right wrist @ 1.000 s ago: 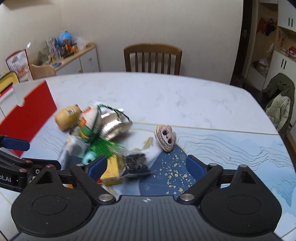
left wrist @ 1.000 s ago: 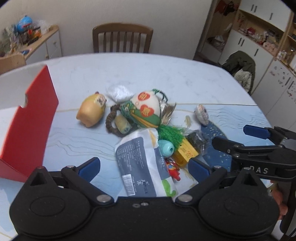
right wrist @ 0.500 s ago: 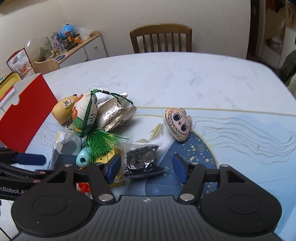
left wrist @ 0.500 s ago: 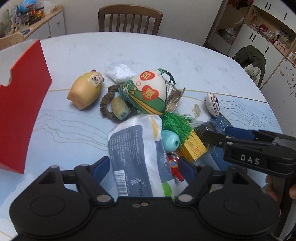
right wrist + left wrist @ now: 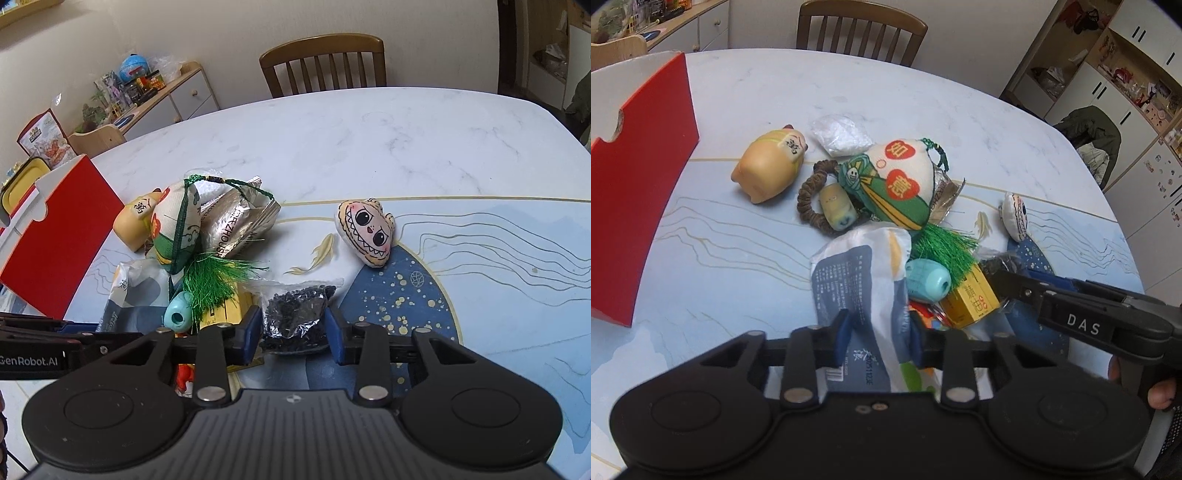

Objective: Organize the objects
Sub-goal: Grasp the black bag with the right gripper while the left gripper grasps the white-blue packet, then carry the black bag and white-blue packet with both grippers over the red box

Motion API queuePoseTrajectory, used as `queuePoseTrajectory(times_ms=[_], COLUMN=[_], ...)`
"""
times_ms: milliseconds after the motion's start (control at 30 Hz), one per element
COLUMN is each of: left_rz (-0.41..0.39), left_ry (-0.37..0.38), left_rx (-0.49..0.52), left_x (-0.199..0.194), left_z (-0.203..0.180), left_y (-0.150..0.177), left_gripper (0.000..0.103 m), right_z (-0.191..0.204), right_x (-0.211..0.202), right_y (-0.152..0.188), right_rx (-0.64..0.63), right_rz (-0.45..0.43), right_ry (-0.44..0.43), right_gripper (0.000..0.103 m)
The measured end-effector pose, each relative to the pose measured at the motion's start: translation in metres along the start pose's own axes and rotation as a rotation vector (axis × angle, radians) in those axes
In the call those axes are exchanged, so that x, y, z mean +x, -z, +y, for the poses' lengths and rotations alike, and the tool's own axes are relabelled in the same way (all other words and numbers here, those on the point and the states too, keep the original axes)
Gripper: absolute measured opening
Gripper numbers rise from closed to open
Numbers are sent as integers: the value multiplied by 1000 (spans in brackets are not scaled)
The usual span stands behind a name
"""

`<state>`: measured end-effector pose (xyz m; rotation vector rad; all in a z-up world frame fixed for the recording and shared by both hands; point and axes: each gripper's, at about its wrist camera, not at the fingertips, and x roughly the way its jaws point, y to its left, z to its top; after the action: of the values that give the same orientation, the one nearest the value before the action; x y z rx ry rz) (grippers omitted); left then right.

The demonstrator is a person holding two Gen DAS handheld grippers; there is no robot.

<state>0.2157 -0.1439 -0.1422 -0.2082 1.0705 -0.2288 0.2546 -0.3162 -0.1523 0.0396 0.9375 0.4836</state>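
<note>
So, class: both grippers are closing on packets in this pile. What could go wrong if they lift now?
1. The left gripper is closing on the white and grey packet; the teal toy and green tassel touch its edge and may be dragged or roll.
2. The right gripper is closing on the clear bag of black bits; thin plastic may slip or tear.
3. The grippers sit close together, so lifting could make them collide.

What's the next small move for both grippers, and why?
Probably finish closing, then lift: the left gripper jaws are closing around the white-and-blue packet, the right gripper jaws around the bag of black bits; both still lie on the table.
</note>
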Motion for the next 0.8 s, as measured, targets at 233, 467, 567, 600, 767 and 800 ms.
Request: queuePoseTrajectory(times_ms=[233, 467, 567, 600, 767, 800], left_rz=[-29, -47, -52, -55, -66, -66], left_ry=[8, 44, 73, 83, 122, 127], left_rx=[15, 5, 6, 9, 44, 50], left_x=[-11, -30, -42, -46, -73, -78], left_z=[5, 17, 24, 27, 40, 43], left_y=[1, 5, 4, 4, 0, -2], left_gripper=[13, 10, 10, 10, 10, 10], right_z=[1, 11, 21, 26, 54, 60], right_x=[-11, -42, -56, -60, -78, -82], right_y=[2, 2, 0, -1, -3, -3], right_rx=[19, 36, 39, 38, 31, 36], right_rz=[-8, -43, -60, -66, -85, -86], right_ry=[27, 37, 39, 38, 45, 41], right_gripper=[31, 31, 31, 31, 31, 31])
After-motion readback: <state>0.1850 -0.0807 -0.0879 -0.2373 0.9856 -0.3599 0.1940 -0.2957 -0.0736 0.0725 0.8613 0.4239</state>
